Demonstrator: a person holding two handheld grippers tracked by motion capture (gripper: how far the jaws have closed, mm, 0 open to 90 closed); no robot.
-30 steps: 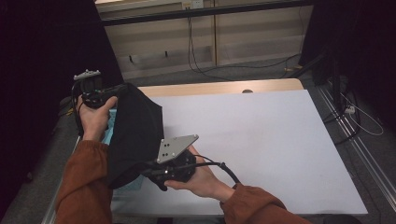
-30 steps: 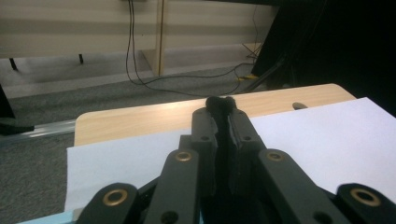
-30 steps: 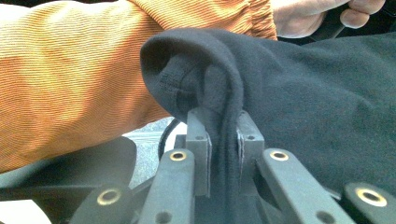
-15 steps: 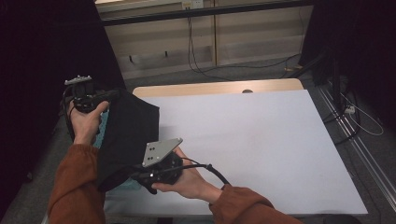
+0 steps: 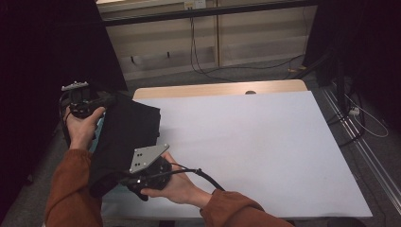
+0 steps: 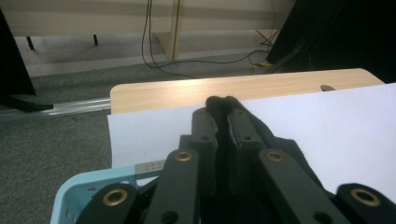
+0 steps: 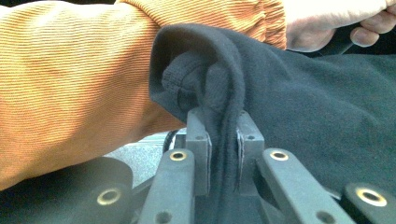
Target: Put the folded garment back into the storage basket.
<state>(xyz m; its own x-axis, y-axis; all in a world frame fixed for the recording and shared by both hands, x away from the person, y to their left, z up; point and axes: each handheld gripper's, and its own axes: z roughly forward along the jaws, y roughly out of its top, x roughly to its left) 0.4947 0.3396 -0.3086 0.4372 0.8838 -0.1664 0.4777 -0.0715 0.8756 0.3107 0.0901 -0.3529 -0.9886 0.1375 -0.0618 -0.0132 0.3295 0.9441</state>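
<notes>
Setting, high view: white paper-covered table (image 5: pixel 265 142) with a bare wooden far edge, grey carpet and wall cables behind.
Garment, high view: black fleece cloth (image 5: pixel 125 137) draped over the table's left edge, stretched between both hands.
Left gripper, high view: left gripper (image 5: pixel 111 100) holds the far corner.
Right gripper, high view: right gripper (image 5: pixel 124 179) holds the near corner.
Left gripper view: jaws clenched on a pinch of the cloth (image 6: pixel 219 101); pale blue plastic bin (image 6: pixel 88 189) below, hardly seen from above.
Right gripper view: jaws clenched on a folded hem (image 7: pixel 219 93); orange ribbed sleeve (image 7: pixel 70 84) beside it.
Step, judged: carrying the garment, taut, by two corners.
Next move, judged: lay it flat on the paper before unclamping.
</notes>
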